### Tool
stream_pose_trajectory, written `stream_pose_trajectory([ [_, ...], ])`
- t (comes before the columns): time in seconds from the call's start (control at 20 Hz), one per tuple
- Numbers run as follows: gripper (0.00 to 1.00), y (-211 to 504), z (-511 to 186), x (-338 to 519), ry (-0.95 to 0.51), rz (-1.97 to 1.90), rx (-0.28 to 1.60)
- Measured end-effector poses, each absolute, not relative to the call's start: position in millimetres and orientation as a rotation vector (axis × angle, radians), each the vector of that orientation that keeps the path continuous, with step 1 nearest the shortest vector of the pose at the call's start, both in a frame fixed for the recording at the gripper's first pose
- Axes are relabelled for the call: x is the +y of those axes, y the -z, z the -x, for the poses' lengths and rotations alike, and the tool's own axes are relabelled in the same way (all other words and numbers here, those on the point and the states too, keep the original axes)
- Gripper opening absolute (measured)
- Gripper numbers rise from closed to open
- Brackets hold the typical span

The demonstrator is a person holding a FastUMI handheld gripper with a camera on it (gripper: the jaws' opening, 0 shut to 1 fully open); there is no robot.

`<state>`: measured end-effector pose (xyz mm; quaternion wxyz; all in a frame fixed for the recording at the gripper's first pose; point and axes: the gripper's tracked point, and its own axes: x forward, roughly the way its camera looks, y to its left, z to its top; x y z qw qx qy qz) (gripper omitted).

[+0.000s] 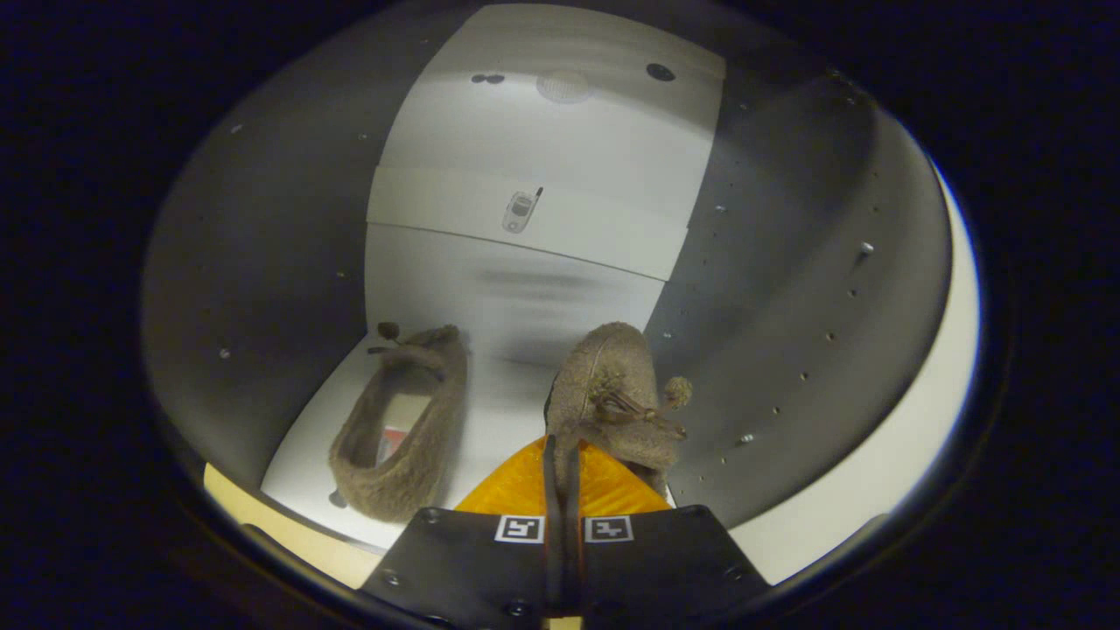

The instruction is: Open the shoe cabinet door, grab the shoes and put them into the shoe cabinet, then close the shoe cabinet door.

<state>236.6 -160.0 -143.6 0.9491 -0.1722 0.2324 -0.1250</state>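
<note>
I see the gripper (560, 455) clenched on 1 shoe (612, 394) inside the cabinet (787, 306); second shoe (407, 420) on its floor alongside.

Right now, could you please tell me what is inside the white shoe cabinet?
Inside the white shoe cabinet, one fuzzy grey-brown slipper lies on the floor. The gripper, pinched shut on the second slipper, holds it inside; the fingers cover its heel.

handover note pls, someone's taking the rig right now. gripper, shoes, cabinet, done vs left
Gripper: fingers pinched nearly together on the heel rim of the second shoe, inside the open shoe cabinet.
First shoe: lying on the cabinet floor beside it.
Done: door open, first shoe placed, second carried in.
Left: set the second shoe down, release, back out, close the door.
</note>
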Motion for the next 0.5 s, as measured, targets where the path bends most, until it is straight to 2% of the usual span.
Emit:
stream_pose_trajectory([
  [0.45, 0.03, 166, -277, -154, 0.238, 0.313, 0.515],
  [0.5, 0.13, 167, -278, -151, 0.227, 0.301, 0.512],
])
